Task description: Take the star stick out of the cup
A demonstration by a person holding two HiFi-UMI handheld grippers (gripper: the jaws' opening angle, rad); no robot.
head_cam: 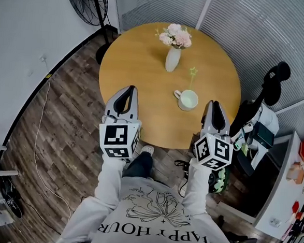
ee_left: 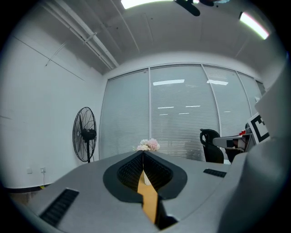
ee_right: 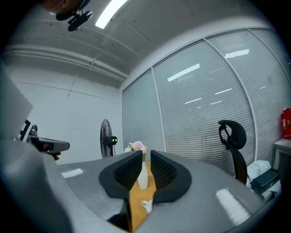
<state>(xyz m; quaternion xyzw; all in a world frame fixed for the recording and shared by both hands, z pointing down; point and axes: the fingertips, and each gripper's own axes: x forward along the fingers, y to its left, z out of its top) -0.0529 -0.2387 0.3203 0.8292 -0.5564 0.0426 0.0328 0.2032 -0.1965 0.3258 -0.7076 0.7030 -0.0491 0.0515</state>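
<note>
On the round wooden table (head_cam: pixel 140 60) stands a white cup (head_cam: pixel 189 100) with a thin yellow-green star stick (head_cam: pixel 192 74) rising out of it. My left gripper (head_cam: pixel 128 88) hovers over the table's near edge, left of the cup, with its jaws closed tip to tip (ee_left: pixel 143 154) and nothing between them. Just right of the cup, my right gripper (head_cam: pixel 214 103) is open, its jaws (ee_right: pixel 145 154) a narrow gap apart and empty. Through that gap the right gripper view shows the cup (ee_right: pixel 146 205) low down and a white vase (ee_right: pixel 142 175) beyond it. The star stick is hidden in both gripper views.
The white vase (head_cam: pixel 172 58) with pink flowers (head_cam: pixel 174 36) stands behind the cup at the table's far side. A floor fan (head_cam: pixel 90 0) is at the far left. A black office chair (head_cam: pixel 269 85) and a cluttered desk (head_cam: pixel 288 174) stand to the right.
</note>
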